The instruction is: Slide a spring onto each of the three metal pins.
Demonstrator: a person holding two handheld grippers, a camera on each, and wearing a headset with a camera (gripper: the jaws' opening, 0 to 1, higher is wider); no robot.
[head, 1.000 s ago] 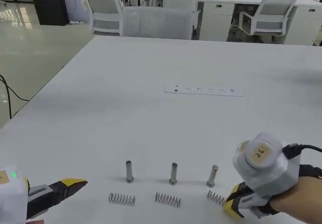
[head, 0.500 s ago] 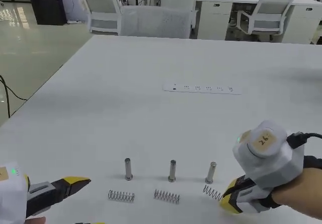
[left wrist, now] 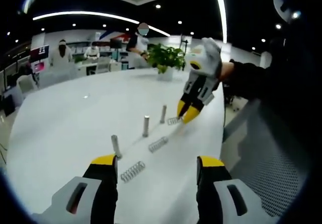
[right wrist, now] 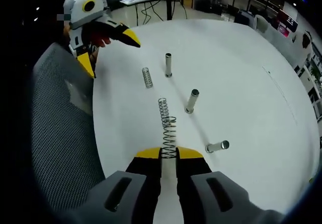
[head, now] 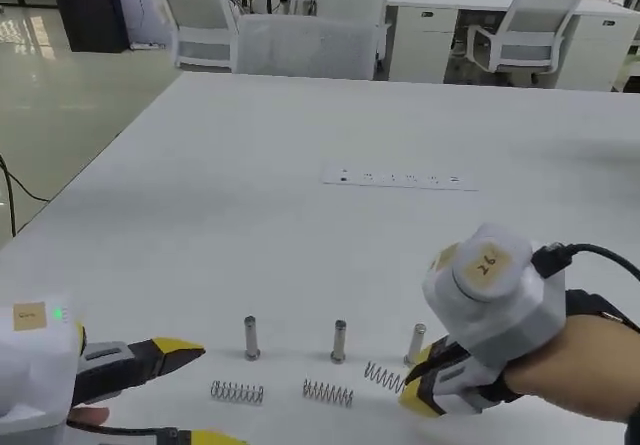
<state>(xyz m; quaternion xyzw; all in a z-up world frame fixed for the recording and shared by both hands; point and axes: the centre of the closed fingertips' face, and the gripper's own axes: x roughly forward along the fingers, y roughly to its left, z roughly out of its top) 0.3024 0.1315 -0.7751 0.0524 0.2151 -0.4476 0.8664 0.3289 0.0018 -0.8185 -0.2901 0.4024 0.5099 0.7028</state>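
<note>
Right gripper (right wrist: 168, 156) clamps one spring (right wrist: 169, 133) by its end; left gripper (left wrist: 157, 160) gapes idle. Align spring bore over nearest pin (right wrist: 217, 146) before lowering.

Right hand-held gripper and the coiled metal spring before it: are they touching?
Touching. The right gripper view shows the thin coiled metal spring pinched between the right hand-held gripper's jaws.

Bright, even office light comes from ceiling strips (left wrist: 65, 15) and leaves the white surface (head: 300, 235) almost without shadows. The glossy floor (head: 60, 75) shows glare. Both gripper views bend strongly at the edges, and the far background is soft.
</note>
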